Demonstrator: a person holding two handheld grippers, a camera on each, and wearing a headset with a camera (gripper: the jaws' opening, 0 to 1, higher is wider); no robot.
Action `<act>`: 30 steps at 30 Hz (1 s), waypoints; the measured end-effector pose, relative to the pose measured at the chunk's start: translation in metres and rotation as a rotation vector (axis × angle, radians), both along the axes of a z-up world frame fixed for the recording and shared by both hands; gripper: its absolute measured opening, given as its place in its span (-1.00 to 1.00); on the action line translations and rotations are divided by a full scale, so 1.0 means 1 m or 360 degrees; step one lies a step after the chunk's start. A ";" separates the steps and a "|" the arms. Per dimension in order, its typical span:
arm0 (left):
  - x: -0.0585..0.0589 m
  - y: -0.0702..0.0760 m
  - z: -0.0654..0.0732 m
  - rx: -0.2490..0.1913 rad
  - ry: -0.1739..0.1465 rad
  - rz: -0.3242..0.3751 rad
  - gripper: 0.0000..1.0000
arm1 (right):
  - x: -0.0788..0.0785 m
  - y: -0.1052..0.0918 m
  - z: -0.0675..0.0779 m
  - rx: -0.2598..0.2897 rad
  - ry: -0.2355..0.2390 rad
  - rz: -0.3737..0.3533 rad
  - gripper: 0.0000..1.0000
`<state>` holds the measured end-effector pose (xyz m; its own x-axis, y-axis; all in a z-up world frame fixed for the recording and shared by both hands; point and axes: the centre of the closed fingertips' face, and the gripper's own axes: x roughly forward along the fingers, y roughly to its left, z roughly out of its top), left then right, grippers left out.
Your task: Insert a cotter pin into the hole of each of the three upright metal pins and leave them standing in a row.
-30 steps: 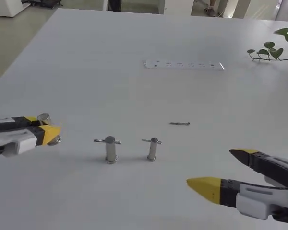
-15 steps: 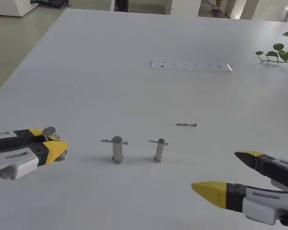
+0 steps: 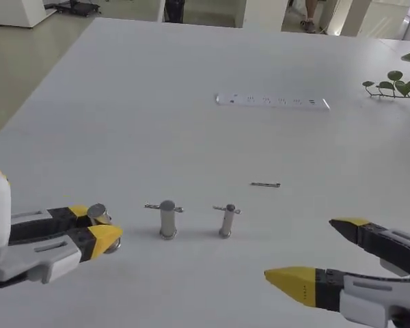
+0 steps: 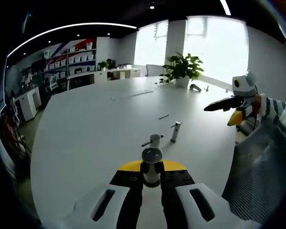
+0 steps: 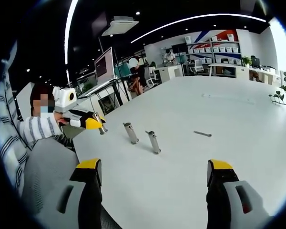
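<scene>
Two metal pins stand upright on the white table, each with a cotter pin through its top: one pin [image 3: 167, 219] on the left and a slimmer pin [image 3: 227, 220] to its right. My left gripper [image 3: 102, 229] is shut on a third metal pin [image 4: 151, 166], held upright left of that pair, its base near the table. A loose cotter pin [image 3: 265, 184] lies flat behind the row. My right gripper [image 3: 318, 256] hovers open at the near right, nothing between its jaws.
A white power strip [image 3: 272, 102] lies farther back on the table. A green plant sprig [image 3: 395, 80] reaches in at the far right edge. The person's striped sleeve [image 5: 26, 131] shows behind the left gripper in the right gripper view.
My left gripper has carried the third metal pin to the right, closer to the two standing pins. The right gripper has barely moved. The head camera has shifted slightly.
</scene>
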<state>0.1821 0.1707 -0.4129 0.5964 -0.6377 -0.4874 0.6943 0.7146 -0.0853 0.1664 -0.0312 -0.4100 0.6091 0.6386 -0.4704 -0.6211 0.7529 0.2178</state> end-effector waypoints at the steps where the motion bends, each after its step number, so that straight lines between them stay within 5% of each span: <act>1: -0.001 -0.002 -0.001 0.0003 0.0001 -0.0011 -0.82 | 0.000 0.001 0.000 -0.0002 0.0001 0.0005 0.80; 18: -0.014 -0.047 -0.009 -0.0014 0.0019 -0.0173 -0.81 | -0.003 0.004 -0.003 -0.0002 0.0014 0.0019 0.79; 30: -0.012 -0.073 -0.011 -0.0026 0.0013 -0.0216 -0.81 | -0.006 0.006 -0.008 -0.0012 0.0032 0.0034 0.78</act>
<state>0.1701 0.0975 -0.4236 0.5002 -0.7202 -0.4808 0.7839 0.6125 -0.1021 0.1600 -0.0249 -0.4179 0.5859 0.6477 -0.4871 -0.6324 0.7412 0.2250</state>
